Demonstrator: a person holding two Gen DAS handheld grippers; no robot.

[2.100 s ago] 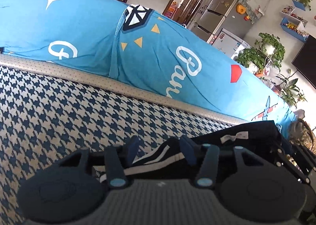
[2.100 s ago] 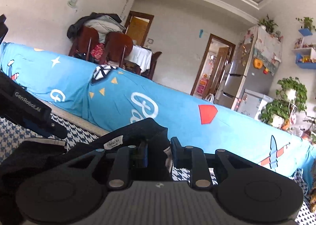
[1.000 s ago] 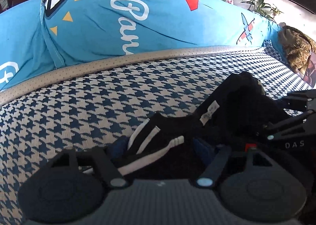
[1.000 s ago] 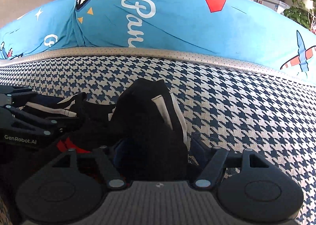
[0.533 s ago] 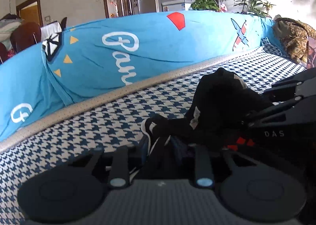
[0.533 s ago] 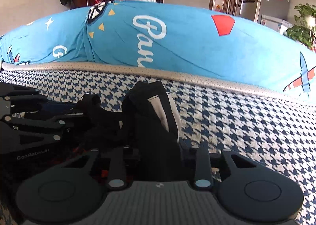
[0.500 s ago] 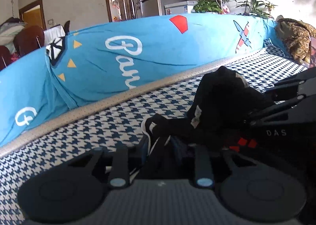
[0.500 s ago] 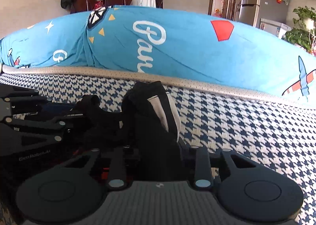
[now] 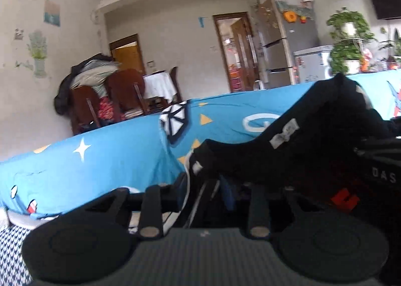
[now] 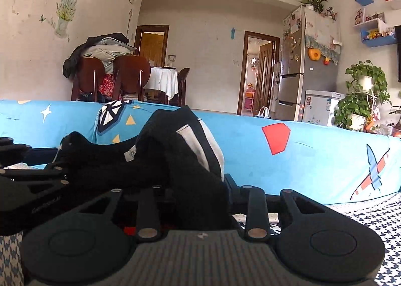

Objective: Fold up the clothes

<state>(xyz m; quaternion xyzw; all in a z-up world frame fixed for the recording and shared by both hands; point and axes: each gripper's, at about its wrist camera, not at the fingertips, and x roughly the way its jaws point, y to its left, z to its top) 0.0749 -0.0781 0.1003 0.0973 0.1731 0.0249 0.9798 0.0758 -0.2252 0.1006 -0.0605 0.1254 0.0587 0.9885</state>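
Observation:
A black garment [image 9: 313, 135] with white stripes and a white label [image 9: 284, 133] hangs bunched in the air between both grippers, in front of the sofa's blue backrest. My left gripper [image 9: 204, 190] grips its striped edge; the jaws are opening slightly, but cloth still fills the gap and the pads press on it. In the right wrist view the black garment [image 10: 170, 150] drapes over my right gripper [image 10: 198, 190], hiding its left finger. These jaws are also opening a little, still pressed on a thick fold. The two grippers are close side by side.
The blue printed sofa cover [image 9: 100, 160] runs across behind the garment, and the houndstooth seat [image 10: 376, 223] lies below. Beyond the sofa are wooden chairs [image 10: 125, 73] piled with clothes, a fridge [image 10: 293, 73], potted plants [image 10: 363, 100] and two doorways.
Both grippers closed on the black garment lying on the seat. They then rose and tilted upward with it, so the garment now hangs off the seat against the backrest.

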